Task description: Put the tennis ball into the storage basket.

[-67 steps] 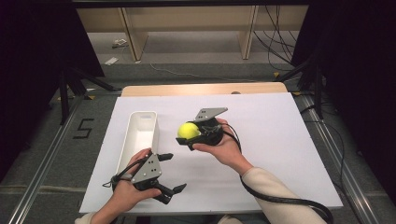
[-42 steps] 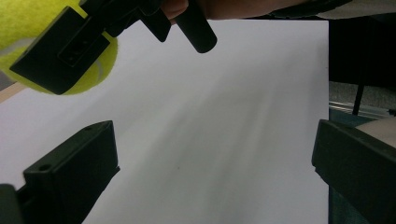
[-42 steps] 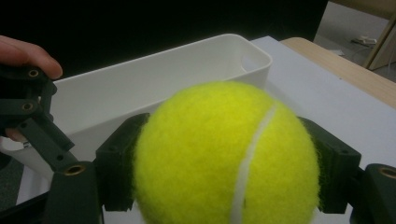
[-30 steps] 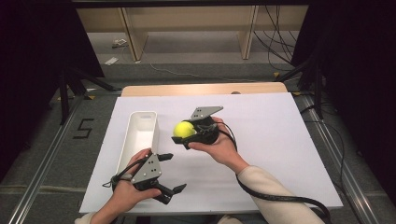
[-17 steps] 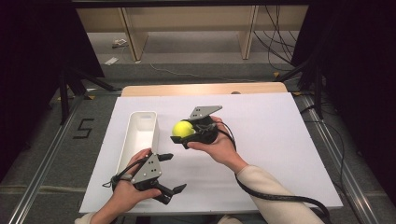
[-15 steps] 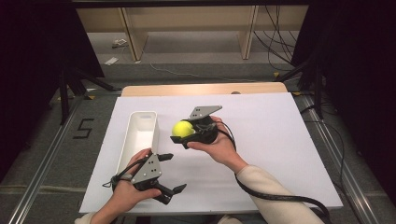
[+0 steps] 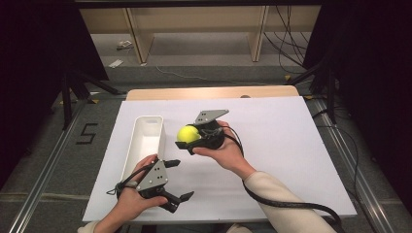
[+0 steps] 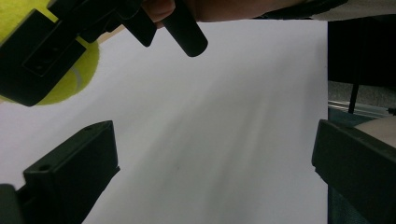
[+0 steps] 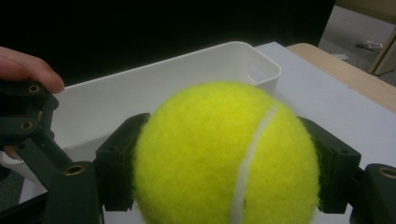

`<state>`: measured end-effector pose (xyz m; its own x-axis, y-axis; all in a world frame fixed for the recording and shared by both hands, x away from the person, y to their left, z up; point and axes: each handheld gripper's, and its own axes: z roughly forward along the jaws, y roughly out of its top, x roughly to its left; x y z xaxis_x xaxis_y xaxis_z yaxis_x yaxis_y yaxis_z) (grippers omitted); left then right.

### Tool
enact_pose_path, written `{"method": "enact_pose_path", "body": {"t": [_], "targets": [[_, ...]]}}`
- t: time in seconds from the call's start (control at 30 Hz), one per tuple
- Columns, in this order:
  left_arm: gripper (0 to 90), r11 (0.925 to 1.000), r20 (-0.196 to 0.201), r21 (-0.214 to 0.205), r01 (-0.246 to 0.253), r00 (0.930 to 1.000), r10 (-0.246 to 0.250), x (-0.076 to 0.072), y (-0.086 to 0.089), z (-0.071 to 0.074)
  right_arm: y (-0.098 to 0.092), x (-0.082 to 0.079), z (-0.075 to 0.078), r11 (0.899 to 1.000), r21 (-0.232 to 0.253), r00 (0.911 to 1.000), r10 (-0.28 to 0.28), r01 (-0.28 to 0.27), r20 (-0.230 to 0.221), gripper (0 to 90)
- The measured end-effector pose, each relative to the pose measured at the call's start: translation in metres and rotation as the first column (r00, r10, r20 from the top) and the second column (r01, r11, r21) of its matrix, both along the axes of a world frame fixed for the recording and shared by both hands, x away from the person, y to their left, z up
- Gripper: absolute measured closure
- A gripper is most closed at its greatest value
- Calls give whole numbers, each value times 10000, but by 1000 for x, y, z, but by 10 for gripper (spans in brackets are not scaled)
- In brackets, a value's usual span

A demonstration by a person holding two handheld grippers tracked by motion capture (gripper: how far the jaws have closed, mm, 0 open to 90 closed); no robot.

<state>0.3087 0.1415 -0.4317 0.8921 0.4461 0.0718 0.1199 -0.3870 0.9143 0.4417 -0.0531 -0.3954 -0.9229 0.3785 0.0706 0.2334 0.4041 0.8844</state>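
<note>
The light, springy tennis ball [image 9: 222,158] was clamped across its middle by the right gripper [image 7: 194,141]; the left gripper's [image 7: 176,182] jaws were spread wide, empty.

Setting: laboratory or recording studio, not a home. Evidence: worktop [image 7: 291,145] covered with a plain white sheet over a pale wooden top; black curtains [image 7: 374,73] hung on both sides; metal floor rails [image 7: 46,170] running along each side of the worktop; a black "5" marking [image 7: 86,133] on grey carpeted floor; loose cables [image 7: 286,34] trailing across the floor; bare light-wood shelving [image 7: 194,24] at the back; black stand legs [image 7: 73,90] beside the curtain.
</note>
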Motion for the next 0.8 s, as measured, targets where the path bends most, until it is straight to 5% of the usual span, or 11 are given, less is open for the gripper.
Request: {"method": "enact_pose_path", "body": {"t": [0.8], "targets": [[0,10000,-2,-16,-2,10000,2,0,1,0,9,1,2,9999,72,10000,78,-78,19,264]]}}
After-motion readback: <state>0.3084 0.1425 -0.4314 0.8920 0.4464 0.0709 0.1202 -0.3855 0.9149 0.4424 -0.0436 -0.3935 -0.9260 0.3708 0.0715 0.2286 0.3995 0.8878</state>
